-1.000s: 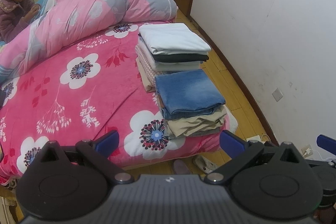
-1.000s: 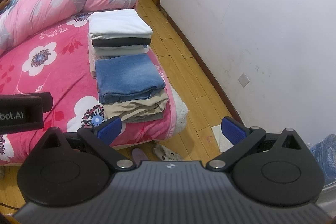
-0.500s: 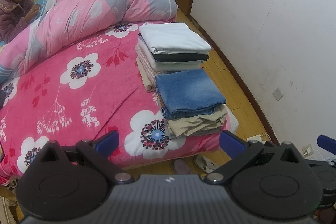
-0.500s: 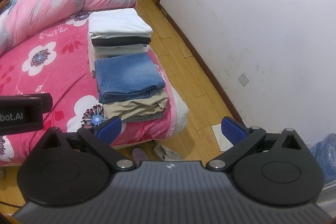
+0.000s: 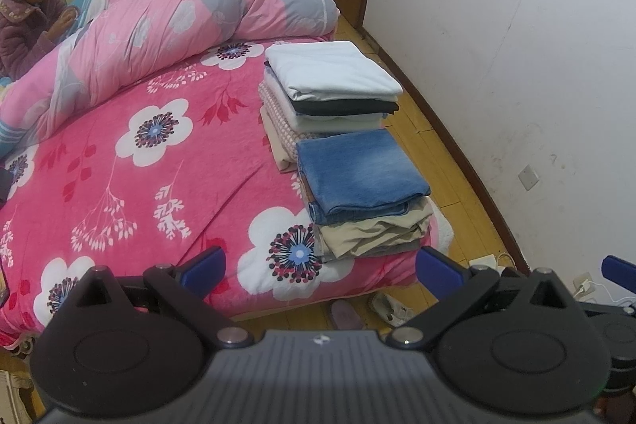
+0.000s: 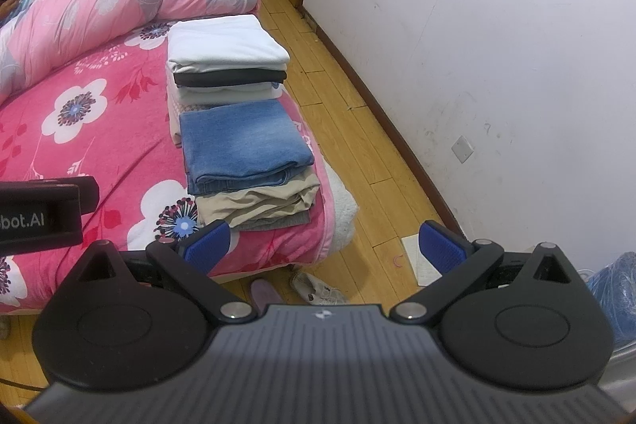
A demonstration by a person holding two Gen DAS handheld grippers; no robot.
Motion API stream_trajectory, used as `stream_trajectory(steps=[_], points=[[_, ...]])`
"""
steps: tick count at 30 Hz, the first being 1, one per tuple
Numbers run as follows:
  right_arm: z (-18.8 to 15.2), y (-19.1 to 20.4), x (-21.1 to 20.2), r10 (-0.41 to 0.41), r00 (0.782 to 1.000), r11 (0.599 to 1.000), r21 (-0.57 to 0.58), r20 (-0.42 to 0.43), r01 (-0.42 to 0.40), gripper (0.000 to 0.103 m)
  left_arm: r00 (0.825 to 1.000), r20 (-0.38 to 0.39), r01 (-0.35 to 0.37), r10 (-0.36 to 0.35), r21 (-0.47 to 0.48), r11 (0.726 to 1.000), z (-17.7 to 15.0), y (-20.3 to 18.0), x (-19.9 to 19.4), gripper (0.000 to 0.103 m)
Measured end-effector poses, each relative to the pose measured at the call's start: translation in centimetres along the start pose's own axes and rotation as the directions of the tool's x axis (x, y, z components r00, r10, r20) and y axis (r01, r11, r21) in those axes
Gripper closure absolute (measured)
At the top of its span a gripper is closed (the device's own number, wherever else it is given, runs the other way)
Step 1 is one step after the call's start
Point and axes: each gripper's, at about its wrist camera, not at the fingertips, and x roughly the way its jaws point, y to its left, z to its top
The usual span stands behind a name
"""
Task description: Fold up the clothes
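The only readable text was "bot.AI", in white letters on a black device (image 6: 39, 221) at the left edge of the right wrist view, its beginning cut off.

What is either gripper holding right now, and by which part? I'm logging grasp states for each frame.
Nothing is held. The left gripper and right gripper both stand open with only air between their fingers, short of the folded clothes stacks on the bed.
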Motion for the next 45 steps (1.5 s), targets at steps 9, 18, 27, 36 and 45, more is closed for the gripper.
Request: stream_trajectory(steps=[9,18,27,36,45], points=[[-0.07,0.09,-0.01,-0.001,1.0,1.0,0.001,0.0,0.001,0.001,1.0,0.001,-0.002,0.002,0.001,1.0,-0.19,0.13,-0.02,0.001],[-0.05,0.15,0.04,0.0,1.0,1.0,0.0,0.0,0.0,0.001,1.0,0.001,-0.003,0.003,-0.001,1.0,0.01,0.14,0.01,0.001],[-0.09,0.13,-0.06,0.003,1.0,1.0,-0.001,0.003,-0.003,0.001,1.0,0.004,-0.006,0.006,0.003,1.0,-0.01,0.16,-0.05,0.001],[0.02,0.16,0.01,0.006,1.0,1.0,-0.002,0.003,-0.006,0.001,1.0,0.006,-0.011,0.011,0.003,1.0,-0.11,0.05,-0.11,0.001],[-0.05,0.34,-0.03,0.007,1.0,1.0,-0.003,0.002,-0.007,0.001,1.0,0.005,-0.012,0.012,0.004,1.0,-0.12,0.18,-0.16,0.001]])
